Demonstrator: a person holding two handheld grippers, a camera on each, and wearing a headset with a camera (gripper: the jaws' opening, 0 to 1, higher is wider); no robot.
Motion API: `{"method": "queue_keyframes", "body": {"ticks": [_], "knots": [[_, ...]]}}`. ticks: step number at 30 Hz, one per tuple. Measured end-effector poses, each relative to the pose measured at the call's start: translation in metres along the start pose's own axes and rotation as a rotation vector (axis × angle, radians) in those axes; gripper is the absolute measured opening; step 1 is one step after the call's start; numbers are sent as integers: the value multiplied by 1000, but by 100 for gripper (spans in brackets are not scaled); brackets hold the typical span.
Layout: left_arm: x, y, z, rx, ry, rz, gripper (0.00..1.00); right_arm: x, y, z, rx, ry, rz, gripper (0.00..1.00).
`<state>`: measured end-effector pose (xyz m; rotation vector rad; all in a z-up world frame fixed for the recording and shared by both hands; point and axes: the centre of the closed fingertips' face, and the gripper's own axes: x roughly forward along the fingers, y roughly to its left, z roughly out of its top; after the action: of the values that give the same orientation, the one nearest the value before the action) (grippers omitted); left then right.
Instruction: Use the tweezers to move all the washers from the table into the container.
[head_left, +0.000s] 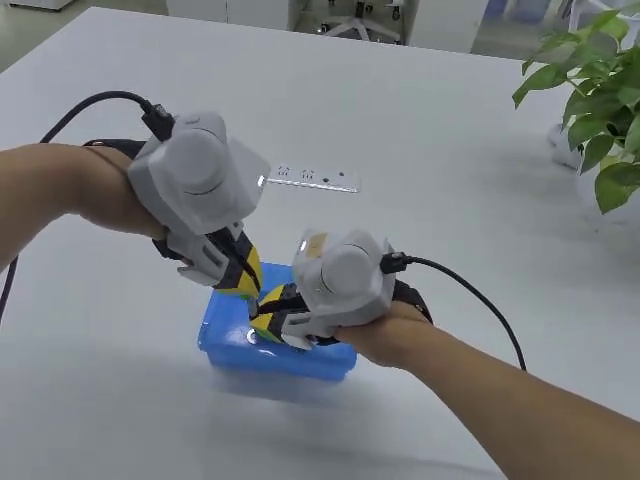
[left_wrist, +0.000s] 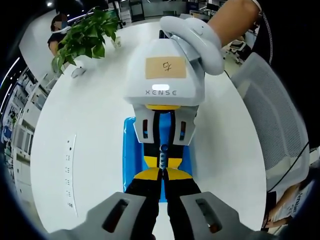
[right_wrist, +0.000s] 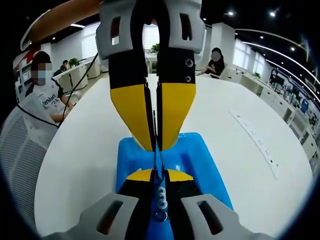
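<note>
Tweezers (right_wrist: 155, 139) are a thin sliver of metal here, running end to end between the two tools and hanging just over the blue container (head_left: 290, 362), which sits on the white worktop (head_left: 420, 130). The left hand-held gripper (left_wrist: 161, 174) and the right hand-held gripper (right_wrist: 156, 174) meet tip to tip. Each has its jaws drawn narrow, with the thin metal caught in the slit between the yellow pads, so both appear to be pinching it at once.

Further back between the right one's jaws sits a short row of tiny metal rings (right_wrist: 161, 197). Whether these are washers or part of the tweezers' tail is too small to tell.

As a judgement, the tweezers are light, springy and slick-sided. They will probably twist or slide if pinched on their narrow edges. The better hold is likely across the two flat arms, about midway along. There a squeeze closes the tips, yet the points are left free to reach down. A hold too near the tail would give little closing, and one too near the tips would block the pick.

Washers should be hard, flat, nearly weightless and quick to skid. They are best nipped across the rim or through the hole, with a gentle squeeze so they don't flick away.
</note>
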<state>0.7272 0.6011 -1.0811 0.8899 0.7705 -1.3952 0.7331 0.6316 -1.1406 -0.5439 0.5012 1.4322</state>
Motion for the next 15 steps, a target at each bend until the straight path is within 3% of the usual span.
{"method": "queue_keyframes", "body": {"ticks": [15], "knots": [[-16, -8, 13, 10, 0, 7, 6, -16, 8, 13, -13, -28, -24, 11]]}}
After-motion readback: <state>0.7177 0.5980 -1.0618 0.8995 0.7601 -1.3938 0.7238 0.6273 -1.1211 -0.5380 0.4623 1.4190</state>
